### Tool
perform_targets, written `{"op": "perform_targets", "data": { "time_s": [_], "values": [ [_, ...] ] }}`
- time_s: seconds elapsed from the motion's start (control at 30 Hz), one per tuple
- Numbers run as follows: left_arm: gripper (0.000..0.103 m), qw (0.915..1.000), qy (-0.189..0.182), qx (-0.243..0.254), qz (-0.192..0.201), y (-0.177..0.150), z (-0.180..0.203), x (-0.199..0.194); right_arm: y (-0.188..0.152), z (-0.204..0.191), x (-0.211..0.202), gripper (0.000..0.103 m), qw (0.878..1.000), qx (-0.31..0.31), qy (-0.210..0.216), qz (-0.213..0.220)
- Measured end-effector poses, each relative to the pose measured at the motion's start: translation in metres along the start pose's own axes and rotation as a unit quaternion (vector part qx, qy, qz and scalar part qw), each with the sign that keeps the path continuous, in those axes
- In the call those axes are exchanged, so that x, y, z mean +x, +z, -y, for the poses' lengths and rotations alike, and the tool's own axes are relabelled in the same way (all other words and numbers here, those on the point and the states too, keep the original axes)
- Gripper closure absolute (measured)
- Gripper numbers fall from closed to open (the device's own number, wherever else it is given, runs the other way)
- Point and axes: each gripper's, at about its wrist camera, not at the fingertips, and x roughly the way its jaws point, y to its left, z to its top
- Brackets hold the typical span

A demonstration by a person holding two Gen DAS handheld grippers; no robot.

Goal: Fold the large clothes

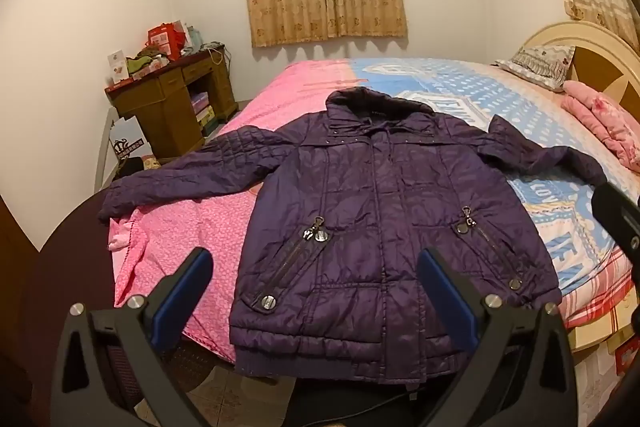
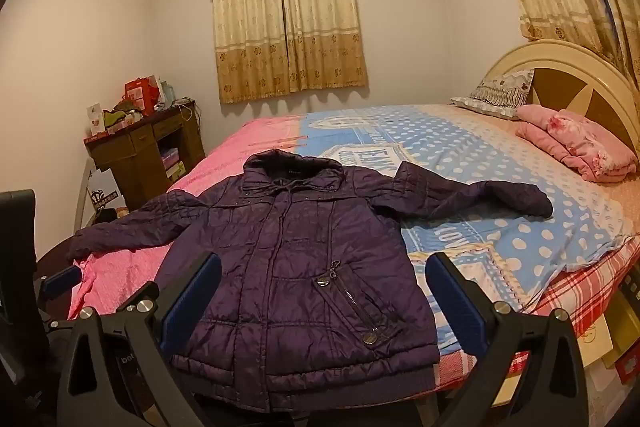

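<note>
Two grippers, left gripper (image 1: 316, 277) and right gripper (image 2: 324, 281), both with fingers spread wide, gripping nothing; hovering before the bed's (image 2: 480, 163) near edge; purple jacket (image 1: 384, 219) flat on the bed, front up, sleeves out, hem at that edge.

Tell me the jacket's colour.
Dark purple, quilted; the jacket shows best in the left wrist view.
</note>
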Motion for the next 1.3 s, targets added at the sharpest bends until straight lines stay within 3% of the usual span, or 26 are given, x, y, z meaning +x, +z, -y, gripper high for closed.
{"op": "perform_targets", "data": {
  "time_s": [0.27, 1.3],
  "values": [
    [0.0, 0.9999, -0.01, -0.007, 0.005, 0.0, -0.011, -0.005, -0.003, -0.003, 0.002, 0.001, 1.0, 0.001, -0.001, 0.003],
    [0.0, 1.0, -0.002, 0.008, 0.0, -0.001, 0.005, 0.0, -0.006, -0.002, 0.002, 0.001, 1.0, 0.007, 0.004, -0.007]
  ]
}}
